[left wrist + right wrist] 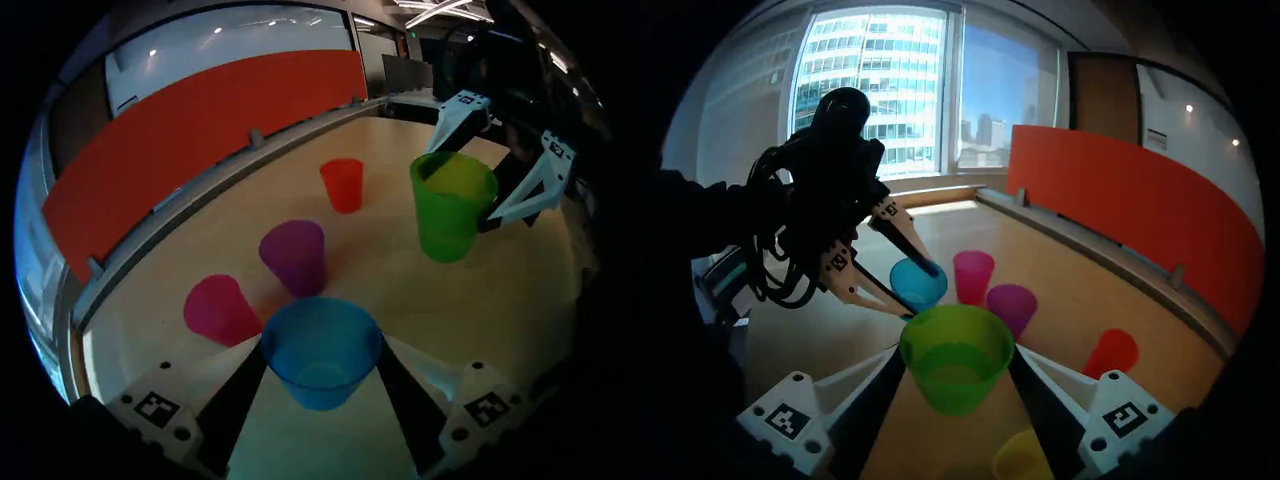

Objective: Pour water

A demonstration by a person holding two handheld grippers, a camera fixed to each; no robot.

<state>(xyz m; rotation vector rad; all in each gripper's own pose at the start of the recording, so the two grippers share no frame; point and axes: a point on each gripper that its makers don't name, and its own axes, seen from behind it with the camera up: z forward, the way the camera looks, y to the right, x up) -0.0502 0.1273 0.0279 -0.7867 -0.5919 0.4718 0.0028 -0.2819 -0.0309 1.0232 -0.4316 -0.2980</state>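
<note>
My left gripper is shut on an upright blue cup, held above the wooden table. My right gripper is shut on a green cup that has a little liquid at its bottom. In the left gripper view the green cup hangs at the right, between the right gripper's white fingers. The blue cup also shows in the right gripper view, gripped by the left gripper beyond the green cup.
On the table stand a purple cup, a pink cup and an orange-red cup. A yellow cup sits low under the right gripper. An orange wall panel and rail edge the table's far side. Windows lie behind.
</note>
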